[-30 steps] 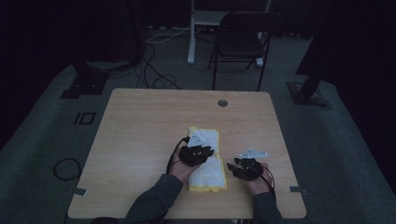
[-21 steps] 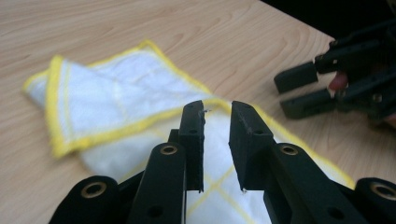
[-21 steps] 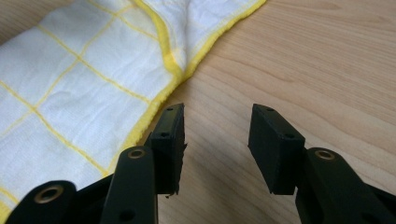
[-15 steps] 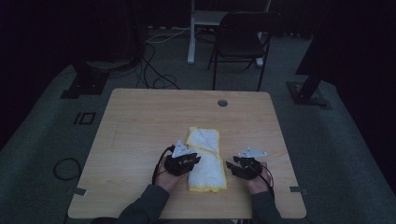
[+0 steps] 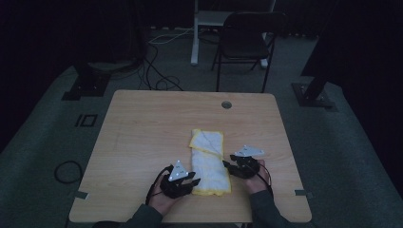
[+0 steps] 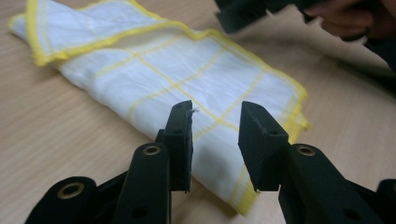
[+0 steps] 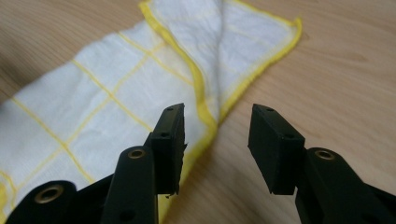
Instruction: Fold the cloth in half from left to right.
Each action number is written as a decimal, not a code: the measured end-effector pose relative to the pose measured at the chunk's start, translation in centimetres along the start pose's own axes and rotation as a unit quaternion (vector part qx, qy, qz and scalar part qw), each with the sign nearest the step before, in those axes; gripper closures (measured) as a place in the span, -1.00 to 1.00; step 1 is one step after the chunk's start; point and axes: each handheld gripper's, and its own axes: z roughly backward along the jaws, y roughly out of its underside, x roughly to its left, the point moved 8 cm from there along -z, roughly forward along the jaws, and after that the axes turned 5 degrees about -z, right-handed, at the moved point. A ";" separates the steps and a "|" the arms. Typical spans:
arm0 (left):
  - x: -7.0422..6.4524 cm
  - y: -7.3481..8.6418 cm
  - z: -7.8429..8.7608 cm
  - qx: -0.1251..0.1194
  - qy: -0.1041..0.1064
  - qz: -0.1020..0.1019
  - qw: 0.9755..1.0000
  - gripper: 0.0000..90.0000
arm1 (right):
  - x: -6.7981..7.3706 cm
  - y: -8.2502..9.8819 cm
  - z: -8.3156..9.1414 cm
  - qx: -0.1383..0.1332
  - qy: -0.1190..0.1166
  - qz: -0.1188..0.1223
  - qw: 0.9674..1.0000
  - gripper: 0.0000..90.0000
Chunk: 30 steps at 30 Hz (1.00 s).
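**Tongs flank folded cloth at its near end**

Both tongs stand spread and empty. Left tongs [image 5: 190,182] sit just beside the near left corner of the cloth [image 5: 208,161]; their jaws have just been opening, with nothing pinched between them, and the cloth lies just beyond the tips in the left gripper view [image 6: 187,79]. Right tongs [image 5: 229,167] sit just beside the cloth's right edge, slightly farther up it, jaws apart over bare table [image 5: 142,128] and hem.

The cloth, white with yellow hem, lies folded into a strip on the near half of the table. Its long axis runs away from the person, far end turned over in a flap. Each tong faces inward across the short axis. Judgement: left tongs are nearer the near corner, so they look better placed to grip there.
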 end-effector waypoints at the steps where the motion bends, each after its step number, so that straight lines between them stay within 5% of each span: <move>1: -0.1 0.2 0.0 0.003 0.002 -0.001 1.000 0.46 | 0.1 -0.2 -0.1 0.000 -0.001 0.001 1.000 0.25; 14: -1.9 1.2 0.4 0.002 0.026 -0.025 0.999 0.33 | 1.3 -2.8 -1.5 -0.017 -0.016 0.012 1.000 0.27; 21: -2.3 1.8 -0.2 0.017 0.021 -0.048 0.998 0.32 | 2.0 -4.6 -2.9 -0.022 -0.026 0.021 0.999 0.27; 30: -1.3 2.9 -0.6 0.037 0.010 -0.021 0.999 0.67 | 3.6 -6.4 -5.7 -0.009 -0.036 0.046 0.998 0.28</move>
